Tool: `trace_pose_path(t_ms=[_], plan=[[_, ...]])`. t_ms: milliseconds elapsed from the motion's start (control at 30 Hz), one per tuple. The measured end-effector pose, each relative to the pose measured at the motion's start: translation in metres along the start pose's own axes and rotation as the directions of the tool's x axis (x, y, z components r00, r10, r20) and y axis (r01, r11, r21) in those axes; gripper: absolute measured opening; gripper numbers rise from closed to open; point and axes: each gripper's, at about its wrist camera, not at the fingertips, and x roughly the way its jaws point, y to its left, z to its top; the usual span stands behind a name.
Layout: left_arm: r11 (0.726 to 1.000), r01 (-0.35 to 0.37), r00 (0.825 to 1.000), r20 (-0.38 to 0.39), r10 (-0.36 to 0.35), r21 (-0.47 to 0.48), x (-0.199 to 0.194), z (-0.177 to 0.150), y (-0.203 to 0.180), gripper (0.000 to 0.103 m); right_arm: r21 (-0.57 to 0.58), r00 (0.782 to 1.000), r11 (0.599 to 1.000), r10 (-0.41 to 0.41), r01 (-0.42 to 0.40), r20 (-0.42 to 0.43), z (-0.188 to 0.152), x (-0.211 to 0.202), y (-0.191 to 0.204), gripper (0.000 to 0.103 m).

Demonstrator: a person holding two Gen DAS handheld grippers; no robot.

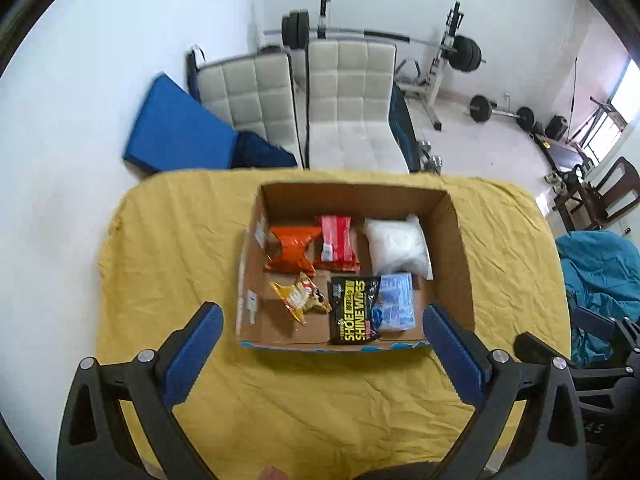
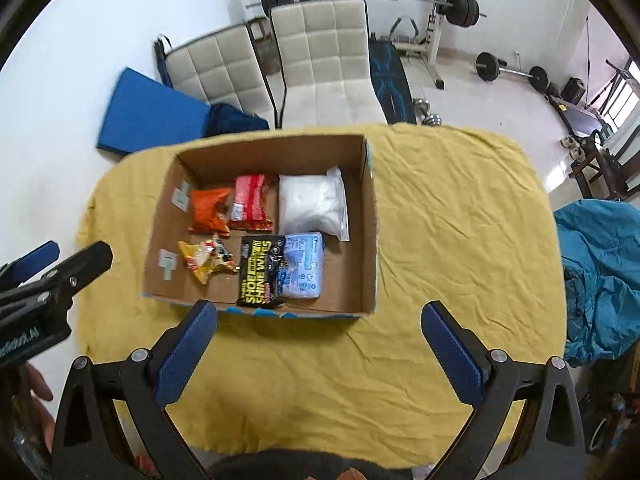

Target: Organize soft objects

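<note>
A cardboard box (image 1: 456,240) (image 2: 370,216) stands on the yellow-covered table (image 1: 320,392) (image 2: 460,220). Inside lie an orange snack bag (image 1: 294,250) (image 2: 208,212), a red packet (image 1: 338,244) (image 2: 252,202), a white plastic bag (image 1: 398,246) (image 2: 312,204), a yellow snack bag (image 1: 300,296) (image 2: 206,258), a black shoe shine wipes pack (image 1: 352,310) (image 2: 258,270) and a pale blue wipes pack (image 1: 396,302) (image 2: 302,266). My left gripper (image 1: 322,320) is open and empty, just in front of the box. My right gripper (image 2: 320,318) is open and empty, at the box's near right corner.
Two white padded chairs (image 1: 348,108) stand behind the table, with a blue mat (image 1: 172,128) to their left. Weight bench and barbells (image 1: 452,52) fill the far room. A teal cloth (image 2: 600,272) lies at the right. The left gripper's body (image 2: 48,280) shows at the right view's left edge.
</note>
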Motion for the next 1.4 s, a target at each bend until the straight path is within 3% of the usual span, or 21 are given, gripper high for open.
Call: trace_pose_path(t_ms=[333, 533, 1400], plan=[[0.998, 0.058, 0.998, 0.035, -0.057, -0.018, -0.063, -0.012, -0.007, 0.102, -0.008, 0.994, 1.000, 0.023, -0.022, 0.108, -0.015, -0.093, -0.003, 0.103], [0.998, 0.055, 0.996, 0.067, -0.054, -0.020, -0.086, -0.016, -0.011, 0.102, -0.027, 0.989, 0.999, 0.025, -0.021, 0.148, -0.019, -0.122, 0.001, 0.103], [0.998, 0.032, 0.996, 0.086, -0.027, -0.062, -0.098, -0.027, -0.015, 0.102, -0.007, 0.986, 1.000, -0.009, 0.010, 0.167, -0.020, -0.132, -0.009, 0.103]])
